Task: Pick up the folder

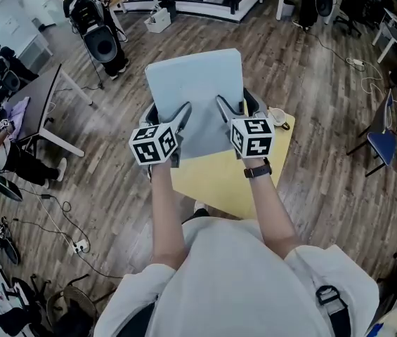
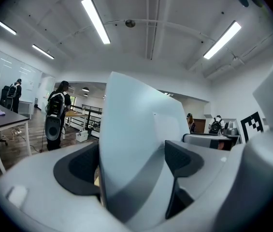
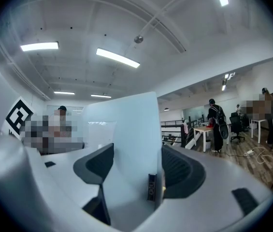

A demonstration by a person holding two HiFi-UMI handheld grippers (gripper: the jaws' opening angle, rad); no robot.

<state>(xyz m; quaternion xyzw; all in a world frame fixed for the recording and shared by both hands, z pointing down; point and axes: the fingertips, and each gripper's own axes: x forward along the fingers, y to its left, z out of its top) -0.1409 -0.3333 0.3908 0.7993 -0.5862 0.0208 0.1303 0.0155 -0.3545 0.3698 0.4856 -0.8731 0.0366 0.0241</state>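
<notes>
Folder: flat, smooth, pale blue-grey rectangle, held up over a small yellow table. Left gripper and right gripper both clamp its near edge, sheet pinched between dark textured pads. White cup sits at table's far corner. Wood-plank floor; open office, desks, people standing about.

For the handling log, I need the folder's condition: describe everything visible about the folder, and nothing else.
The folder is a pale blue-grey rectangle with rounded corners. It is thin and smooth, looks like plastic or card, and appears closed. It is held over the yellow table, pointing up toward the ceiling. The left gripper and right gripper each clamp its near edge, one jaw on either face. A small dark tab sits on the edge by the right gripper.
</notes>
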